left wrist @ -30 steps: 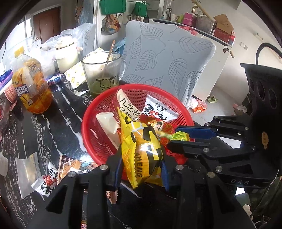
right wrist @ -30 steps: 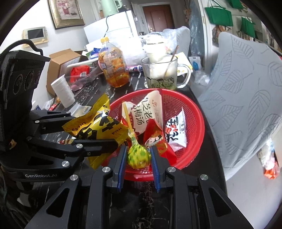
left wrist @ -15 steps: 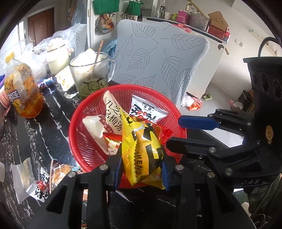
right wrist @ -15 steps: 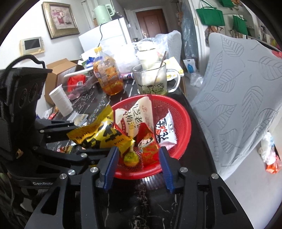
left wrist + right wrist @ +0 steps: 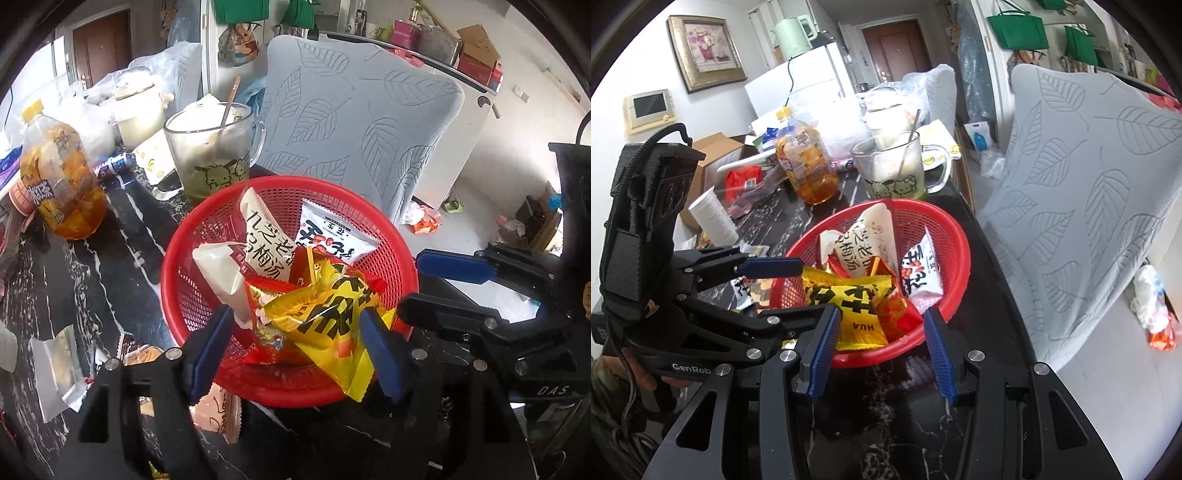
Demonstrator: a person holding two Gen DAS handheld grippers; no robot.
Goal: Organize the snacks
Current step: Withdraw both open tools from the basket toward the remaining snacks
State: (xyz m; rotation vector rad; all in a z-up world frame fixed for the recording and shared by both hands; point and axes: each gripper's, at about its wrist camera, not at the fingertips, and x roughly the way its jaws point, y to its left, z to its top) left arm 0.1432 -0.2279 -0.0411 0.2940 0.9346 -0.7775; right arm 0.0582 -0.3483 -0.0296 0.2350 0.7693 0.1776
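A red mesh basket [image 5: 173, 266] [image 5: 960, 240] stands on the dark marble table [image 5: 92, 277] and holds several snack packets. A yellow-and-black packet [image 5: 325, 314] [image 5: 849, 299] lies on top at its near side. My left gripper [image 5: 295, 332] [image 5: 812, 290] hovers over that side. Its jaws are opening, with the yellow packet lying loose between them and no pad pressing it. My right gripper [image 5: 881, 321] [image 5: 410, 282] is open at the basket's near rim, with nothing gripped. Two white packets [image 5: 266, 236] [image 5: 921, 273] lean further back.
Behind the basket stand a glass mug [image 5: 210, 162] [image 5: 894, 173] and a tea bottle [image 5: 59, 184] [image 5: 805, 166]. A chair with a leaf-pattern cover [image 5: 362, 118] [image 5: 1089, 184] borders the table. Loose wrappers [image 5: 55, 365] and a pink packet [image 5: 218, 410] lie beside the basket.
My left gripper opened and the yellow packet dropped flat into the basket. My right gripper opened and let go of the green lollipop, which fell into the basket and is now hidden.
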